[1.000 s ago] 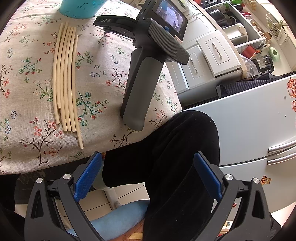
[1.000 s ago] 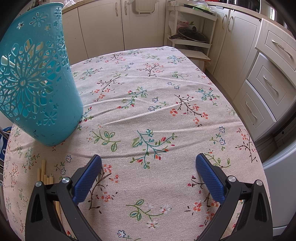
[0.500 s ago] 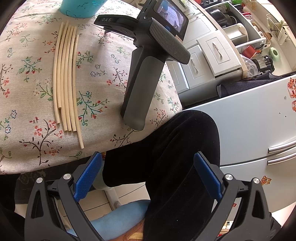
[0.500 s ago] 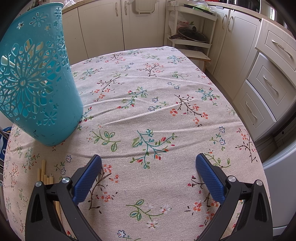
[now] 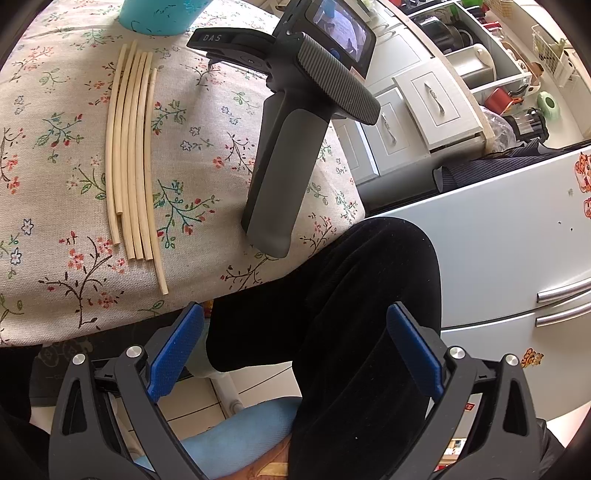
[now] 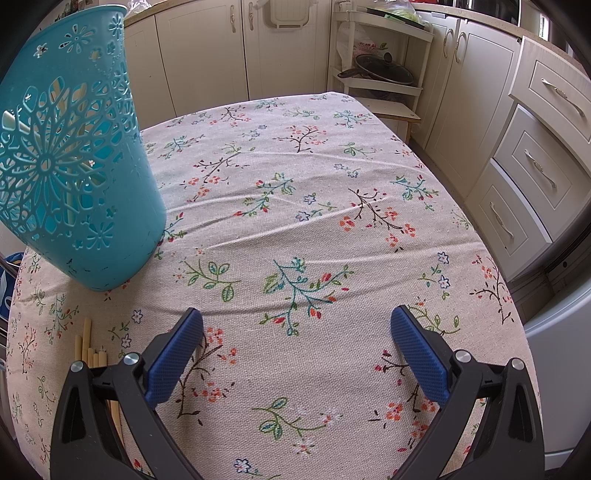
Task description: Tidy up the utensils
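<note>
Several pale chopsticks (image 5: 131,158) lie side by side on the floral tablecloth (image 5: 55,206); their tips also show in the right wrist view (image 6: 90,347). A teal perforated holder (image 6: 70,177) stands upright on the table's left; its base shows in the left wrist view (image 5: 159,14). My left gripper (image 5: 295,354) is open and empty, held below the table edge above a person's black-trousered leg (image 5: 351,314). My right gripper (image 6: 297,354) is open and empty, low over the tablecloth (image 6: 295,206), to the right of the chopsticks. Its handle (image 5: 291,147) shows in the left wrist view.
Cream kitchen cabinets and drawers (image 6: 532,162) stand right of the table. A corner shelf with a lidded pan (image 6: 380,70) is behind it. A white fridge (image 5: 498,240) is at the right in the left wrist view. A blue chair seat (image 5: 229,439) is below.
</note>
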Motion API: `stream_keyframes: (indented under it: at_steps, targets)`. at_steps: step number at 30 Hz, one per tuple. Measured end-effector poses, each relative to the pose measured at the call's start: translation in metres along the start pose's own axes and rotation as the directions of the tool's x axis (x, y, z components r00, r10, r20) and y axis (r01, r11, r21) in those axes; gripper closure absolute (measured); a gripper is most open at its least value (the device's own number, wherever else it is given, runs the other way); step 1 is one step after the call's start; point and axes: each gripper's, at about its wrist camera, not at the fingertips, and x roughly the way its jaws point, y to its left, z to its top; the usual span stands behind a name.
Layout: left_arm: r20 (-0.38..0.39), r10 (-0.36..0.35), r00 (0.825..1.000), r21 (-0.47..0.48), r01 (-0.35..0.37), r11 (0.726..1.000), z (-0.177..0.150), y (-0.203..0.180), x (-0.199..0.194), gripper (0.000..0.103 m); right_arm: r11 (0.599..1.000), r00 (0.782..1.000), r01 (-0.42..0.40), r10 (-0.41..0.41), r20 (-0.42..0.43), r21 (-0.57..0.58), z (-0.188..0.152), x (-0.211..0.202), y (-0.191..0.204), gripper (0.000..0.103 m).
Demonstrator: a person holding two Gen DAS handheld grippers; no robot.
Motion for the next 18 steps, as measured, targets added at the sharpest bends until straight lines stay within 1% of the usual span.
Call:
stream_keyframes:
  at_steps: [18]
  targets:
    - [-0.002,0.002,1.000,0.005,-0.002,1.000,-0.0018,-0.0004,0.0013,0.008,1.000,1.000,0.000,0.000,0.000,0.000,0.0001,0.0001,0.0001,0.006]
